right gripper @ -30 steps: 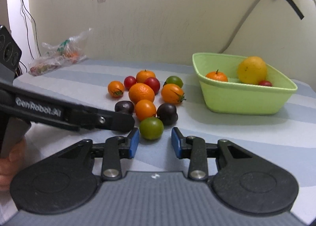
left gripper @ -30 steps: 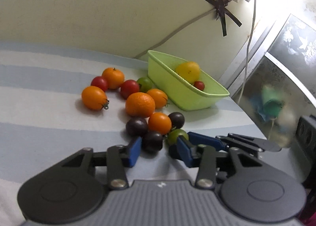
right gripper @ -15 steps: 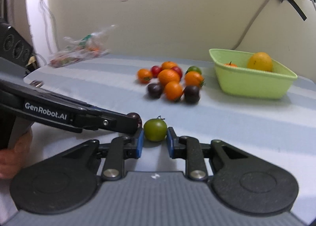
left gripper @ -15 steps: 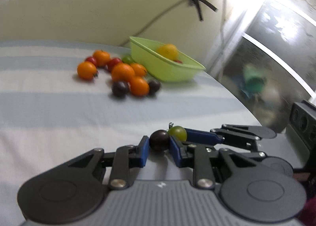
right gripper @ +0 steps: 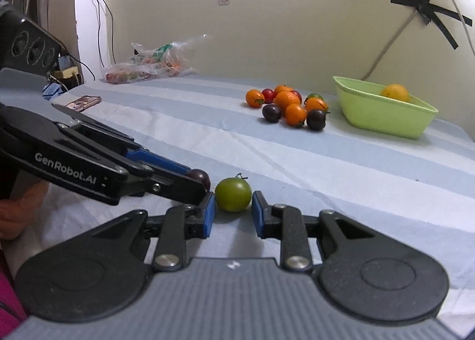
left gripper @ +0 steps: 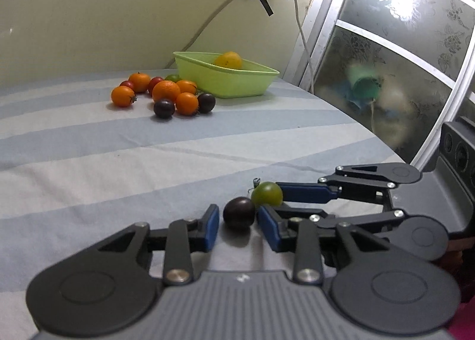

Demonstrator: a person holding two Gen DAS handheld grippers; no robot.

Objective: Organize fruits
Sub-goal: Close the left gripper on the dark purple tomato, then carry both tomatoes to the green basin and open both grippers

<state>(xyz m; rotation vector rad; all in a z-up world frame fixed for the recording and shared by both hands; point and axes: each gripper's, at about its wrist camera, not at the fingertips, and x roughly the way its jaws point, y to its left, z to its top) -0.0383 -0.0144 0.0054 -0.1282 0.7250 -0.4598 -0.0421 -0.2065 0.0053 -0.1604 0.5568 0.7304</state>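
Our left gripper (left gripper: 237,224) stands open around a dark tomato (left gripper: 239,213) resting on the striped cloth (left gripper: 118,162), its pads clear of the skin. Our right gripper (right gripper: 231,213) is likewise parted, a green tomato (right gripper: 233,194) sitting loose between its fingers. The two fruits lie just beside each other, well apart from the main pile (left gripper: 166,95). The green basket (left gripper: 225,80) shows one yellow fruit (left gripper: 228,59); we judge most sorting remains.
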